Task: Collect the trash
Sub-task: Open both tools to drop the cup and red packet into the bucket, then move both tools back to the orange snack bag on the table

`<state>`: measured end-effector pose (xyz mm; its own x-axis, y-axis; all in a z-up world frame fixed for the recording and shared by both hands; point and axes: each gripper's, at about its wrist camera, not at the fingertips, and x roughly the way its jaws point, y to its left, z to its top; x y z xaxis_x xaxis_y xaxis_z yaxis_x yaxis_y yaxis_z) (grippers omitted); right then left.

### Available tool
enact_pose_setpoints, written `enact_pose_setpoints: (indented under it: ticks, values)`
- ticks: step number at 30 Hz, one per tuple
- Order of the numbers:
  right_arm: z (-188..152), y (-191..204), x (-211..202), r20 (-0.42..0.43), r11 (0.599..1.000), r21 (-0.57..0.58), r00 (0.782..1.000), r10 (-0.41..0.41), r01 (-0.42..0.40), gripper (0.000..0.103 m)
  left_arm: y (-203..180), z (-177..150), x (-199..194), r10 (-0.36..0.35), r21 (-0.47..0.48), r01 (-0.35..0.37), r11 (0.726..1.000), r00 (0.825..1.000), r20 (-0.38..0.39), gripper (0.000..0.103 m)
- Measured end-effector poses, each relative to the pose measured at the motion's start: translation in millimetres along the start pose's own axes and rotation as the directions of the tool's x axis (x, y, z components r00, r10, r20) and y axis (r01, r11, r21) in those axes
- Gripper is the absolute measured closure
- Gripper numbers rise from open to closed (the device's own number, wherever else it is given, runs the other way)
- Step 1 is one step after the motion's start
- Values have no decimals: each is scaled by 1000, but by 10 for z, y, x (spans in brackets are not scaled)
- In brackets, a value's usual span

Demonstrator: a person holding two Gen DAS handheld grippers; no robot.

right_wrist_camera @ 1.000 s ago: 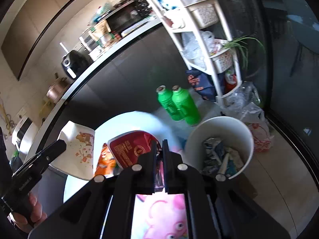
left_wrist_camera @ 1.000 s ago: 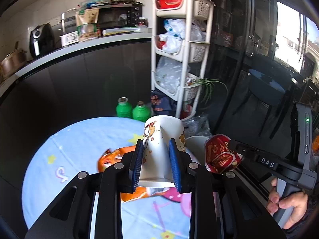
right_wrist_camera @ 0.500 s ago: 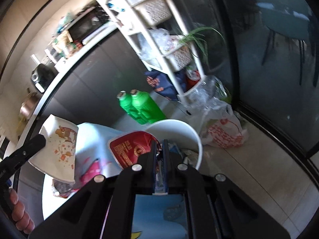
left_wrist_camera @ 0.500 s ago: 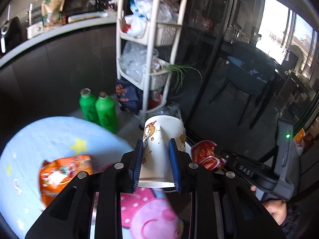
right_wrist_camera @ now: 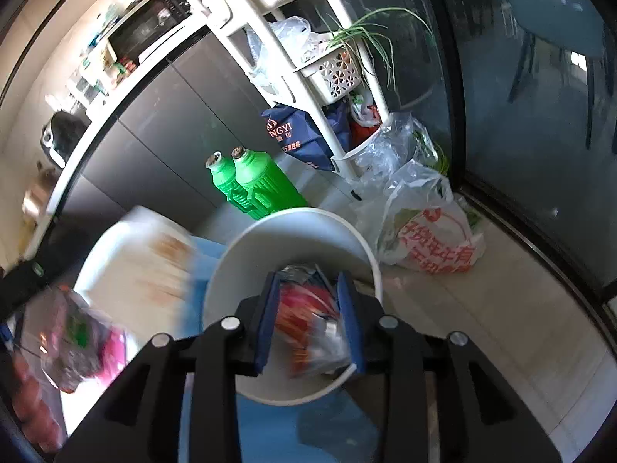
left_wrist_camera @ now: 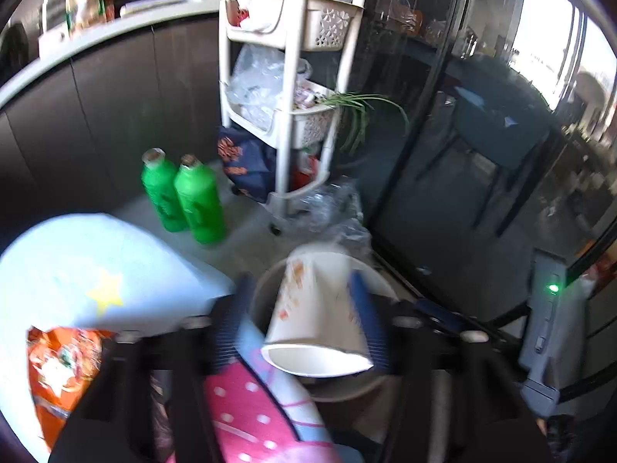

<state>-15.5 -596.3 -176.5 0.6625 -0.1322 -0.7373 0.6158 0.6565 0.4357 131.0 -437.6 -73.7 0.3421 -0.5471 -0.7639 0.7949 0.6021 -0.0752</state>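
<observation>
1. The paper cup [left_wrist_camera: 316, 308] hangs tilted, mouth toward the camera, between the opening jaws of the left gripper [left_wrist_camera: 304, 320], right over the white bin [left_wrist_camera: 262, 289]. The left pad stands clear of it; whether the right pad touches, I cannot tell.
2. The cup looks light and thin-walled: easy to crush, best pinched across its middle, gently.
3. The red snack wrapper [right_wrist_camera: 304, 320] sits between the opening jaws of the right gripper [right_wrist_camera: 308, 320], inside the bin's mouth. Blur hides whether the pads press on it.
4. The wrapper is crinkly foil, weightless and slippery; I reckon a firm pinch on a fold suits it.
5. At ten o'clock from the bin in the right view, an orange snack bag [left_wrist_camera: 58, 362] lies on the blue cartoon tablecloth [left_wrist_camera: 77, 254].
6. At twelve o'clock stand two green bottles [right_wrist_camera: 254, 185]; beyond, a white basket trolley [right_wrist_camera: 331, 69]; at three o'clock, a printed plastic bag [right_wrist_camera: 435, 243] on the floor.
</observation>
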Motion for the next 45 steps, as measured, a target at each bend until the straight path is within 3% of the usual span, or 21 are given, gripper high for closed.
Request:
enact_pose_setpoints:
  ticks: [5,7,11,13,14,23,32,37,41,45]
  values:
    - [-95,-104,-9,-5,1000,22,1000,3,-3,64,97,10,-62,43,-29,-42,999,999,33,26]
    - [-106,-122,-34,-4,1000,27,1000,6,-6,50,147,8,-90,54,-58,-51,997,998,36,21]
    - [-114,-70,-113,19,1000,9,1000,13,-13,34,204,-14,-151,65,-90,-62,994,997,31,17]
    - [-105,-37,-142,31,1000,-1,999,24,-24,7,214,-23,-199,81,-91,-78,993,996,34,11]
    - [-101,-12,-160,37,999,-10,999,33,-33,3,207,-31,-224,90,-90,-86,992,995,37,9]
    - [-99,211,-359,56,997,-65,998,34,-31,3,175,-46,-546,100,-66,-95,993,992,76,8]
    - [-137,512,-593,46,991,-109,995,87,-82,3,428,-152,-966,147,-126,-135,983,985,94,8]
    - [-186,738,-733,43,982,-148,992,123,-115,3,820,-333,-1373,198,-195,-177,965,976,94,8]
    - [-244,944,-779,27,975,-173,989,148,-141,3,1183,-607,-1678,293,-245,-264,933,952,91,8]
    - [-318,1151,-769,4,968,-198,987,158,-155,3,1595,-984,-1868,316,-331,-283,900,947,50,8]
